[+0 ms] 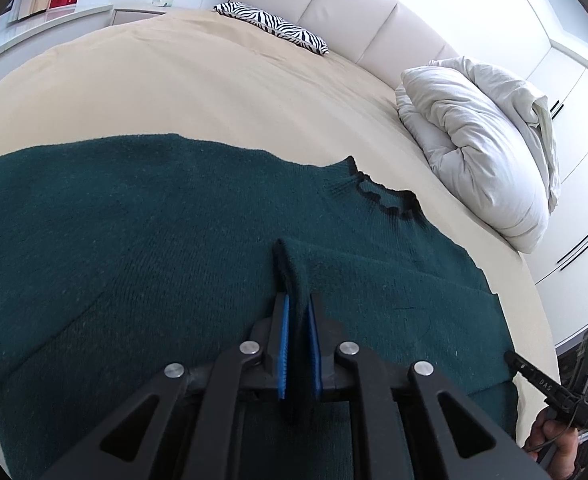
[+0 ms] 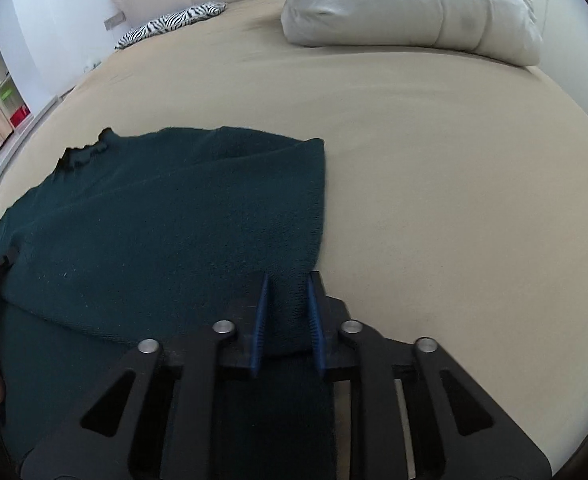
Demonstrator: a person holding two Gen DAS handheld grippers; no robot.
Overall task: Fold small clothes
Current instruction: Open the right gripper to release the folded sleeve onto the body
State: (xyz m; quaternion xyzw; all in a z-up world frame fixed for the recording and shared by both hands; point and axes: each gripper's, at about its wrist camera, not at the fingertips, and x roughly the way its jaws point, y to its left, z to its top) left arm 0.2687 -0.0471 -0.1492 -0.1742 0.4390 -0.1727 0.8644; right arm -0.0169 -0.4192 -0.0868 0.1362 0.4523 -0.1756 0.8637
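A dark green knit sweater [image 1: 133,232] lies spread on the beige bed, its black-trimmed collar [image 1: 386,196] toward the pillows. My left gripper [image 1: 298,300] is shut on a raised fold of the sweater with a dark cuff edge [image 1: 281,260], over the sweater's middle. In the right wrist view the sweater [image 2: 153,232] has a sleeve folded over its body. My right gripper [image 2: 287,280] is shut on the sweater's right edge, where fabric fills the gap between its blue pads [image 2: 314,312]. The right gripper's tip shows in the left wrist view [image 1: 514,360].
A beige bed sheet [image 2: 454,200] stretches away on the right. A white bunched duvet [image 1: 482,148] lies at the head of the bed, also in the right wrist view [image 2: 406,4]. A zebra-print pillow [image 1: 273,26] rests by the padded headboard [image 1: 354,12].
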